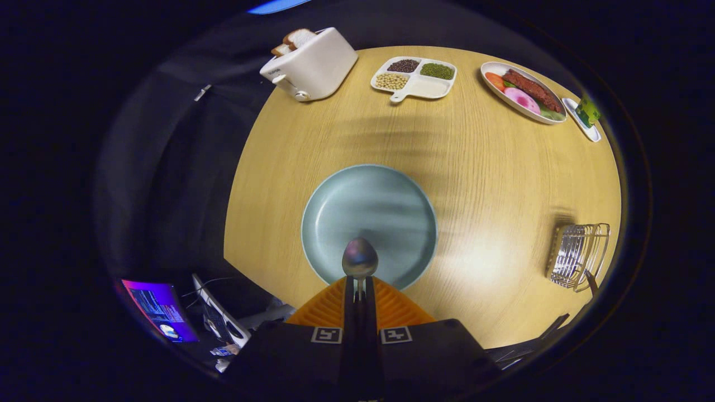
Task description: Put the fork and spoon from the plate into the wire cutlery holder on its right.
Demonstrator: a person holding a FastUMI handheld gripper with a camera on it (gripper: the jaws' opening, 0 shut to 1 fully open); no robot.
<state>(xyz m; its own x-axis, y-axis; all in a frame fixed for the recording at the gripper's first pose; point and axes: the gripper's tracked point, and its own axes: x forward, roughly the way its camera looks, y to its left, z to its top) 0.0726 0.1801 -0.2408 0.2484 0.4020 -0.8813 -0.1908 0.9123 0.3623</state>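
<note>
— Above the plate (368, 223): status of the tongs (360, 287)?
— Closed on the spoon (360, 258), bowl forward. Holder (578, 255) stands to the right on the surface (475, 167), well apart.

Spoon (360, 259): metal, bowl end projecting just ahead of the hand-held gripper (360, 286), handle clamped between both closed fingers, held above the near rim of the plate. Plate (335, 212): round, pale blue-green, flat on the desk, nothing lying on it. Wire cutlery holder (578, 254): silver metal, standing on the desk well to the plate's right.
</note>
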